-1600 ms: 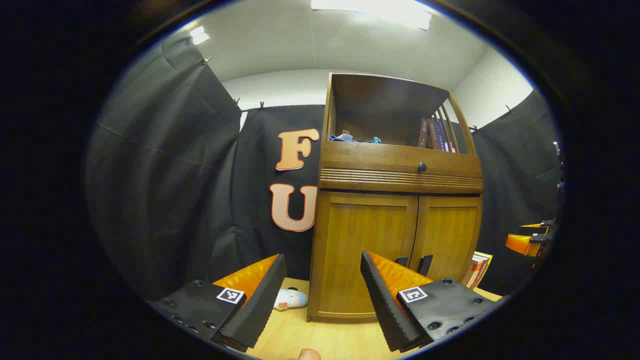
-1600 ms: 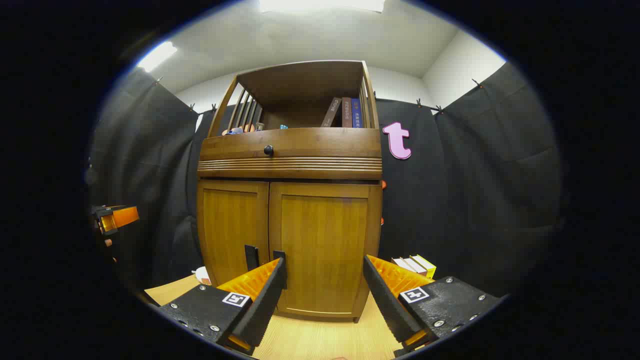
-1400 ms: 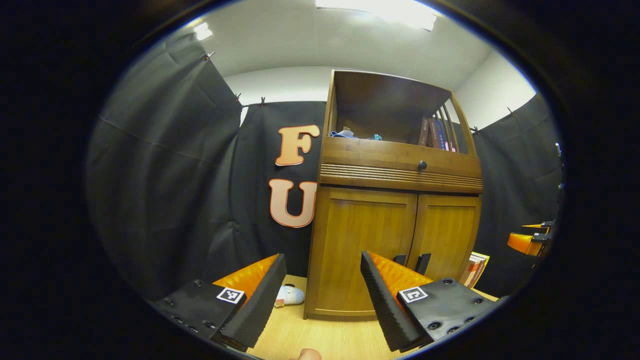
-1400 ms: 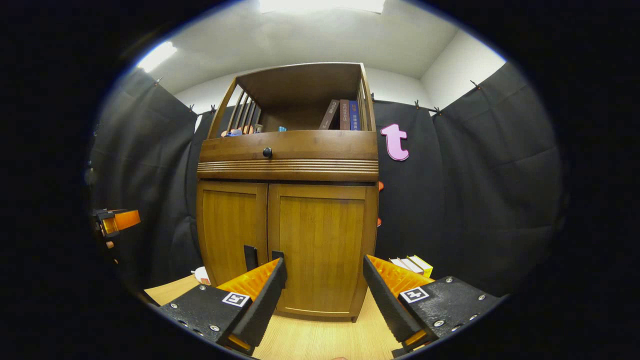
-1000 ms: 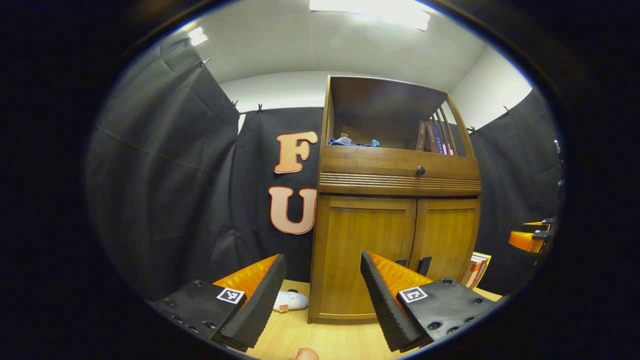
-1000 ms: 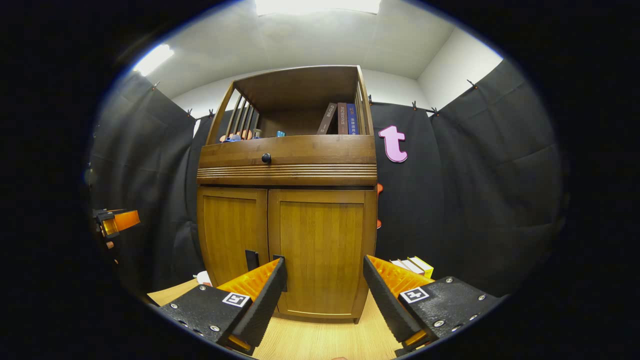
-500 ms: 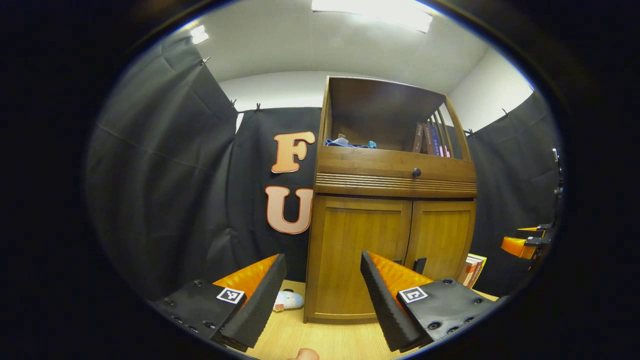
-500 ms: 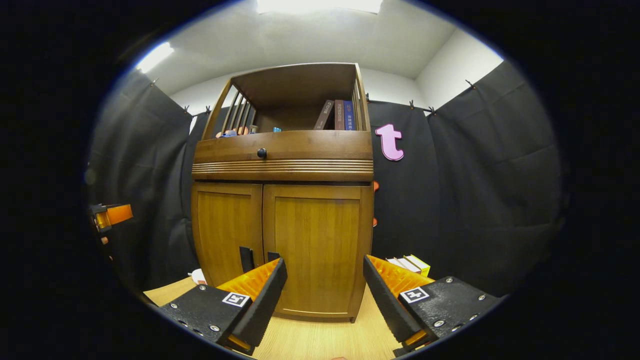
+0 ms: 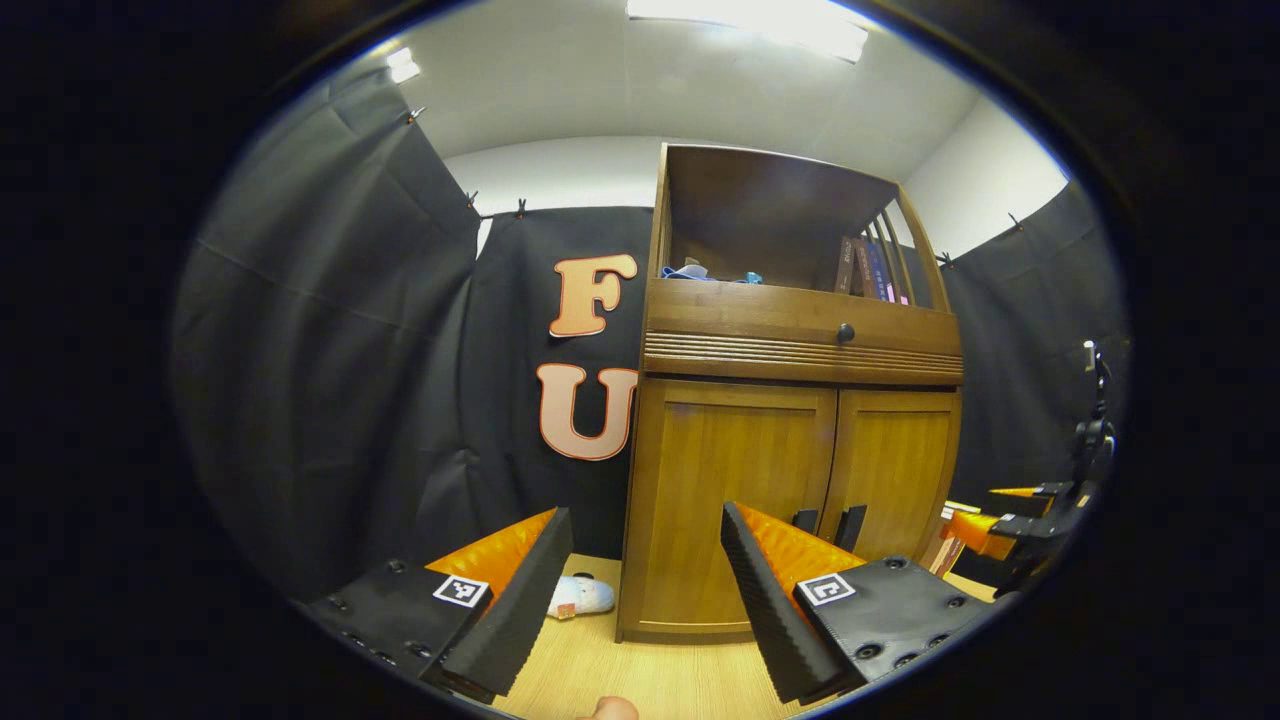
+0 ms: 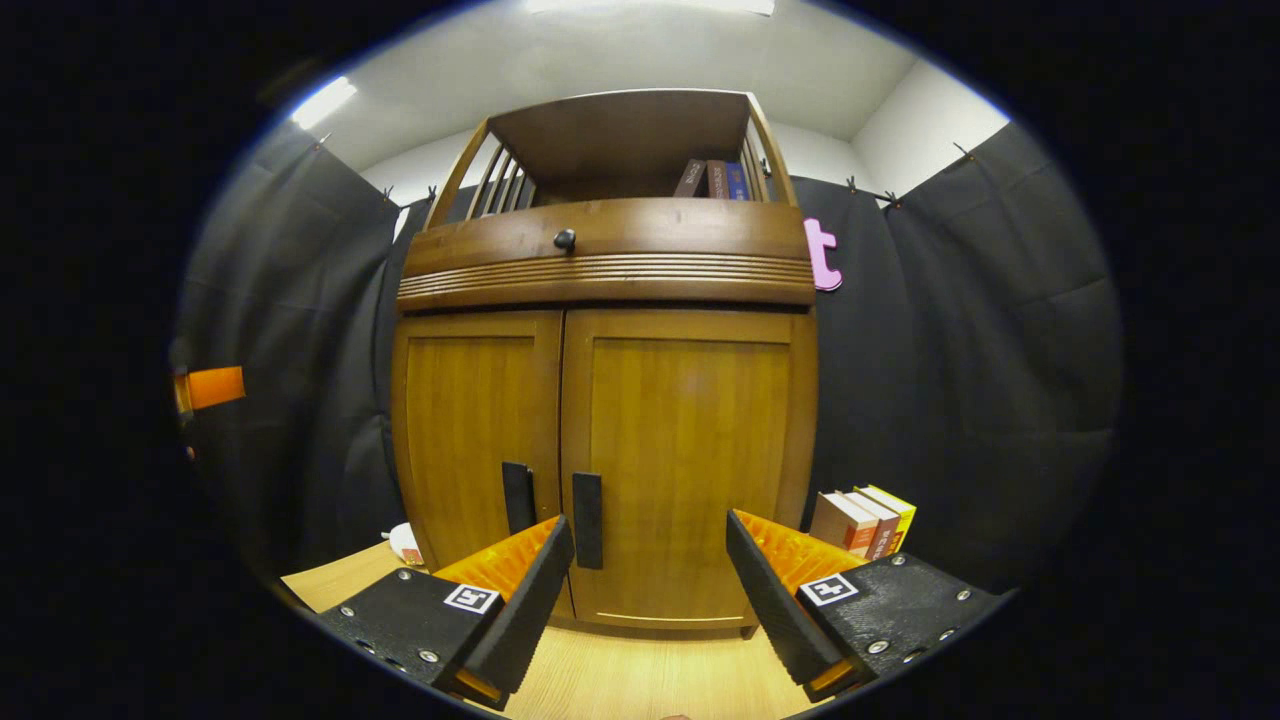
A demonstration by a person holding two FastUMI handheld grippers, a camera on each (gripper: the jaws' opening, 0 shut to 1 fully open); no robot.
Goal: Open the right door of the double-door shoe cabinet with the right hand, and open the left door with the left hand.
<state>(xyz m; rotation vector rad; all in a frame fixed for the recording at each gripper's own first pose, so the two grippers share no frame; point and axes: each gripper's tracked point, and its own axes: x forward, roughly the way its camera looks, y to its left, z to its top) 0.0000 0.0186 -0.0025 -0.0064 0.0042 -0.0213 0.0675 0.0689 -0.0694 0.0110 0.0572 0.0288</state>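
In the left gripper view, the left tongs sit at the bottom of the frame with their fingers apart and nothing between them; the inner faces are ribbed and wedge-shaped. Right of centre stands the shoe cabinet, warm brown wood with a smooth grain, a ridged band under its drawer and a small round dark knob. Its left door and right door are flat framed panels, both shut. An open shelf on top has slatted sides and upright books. A small pale soft toy lies on the light wooden surface at the cabinet's lower left. The right tongs show at the right edge, too small to tell how the fingers stand

In the right gripper view, the right tongs at the bottom are parted too, gripping nothing. The cabinet fills the centre, seen front on, and both dark bar handles stand clear, side by side at the door seam. A stack of leaning books stands at lower right
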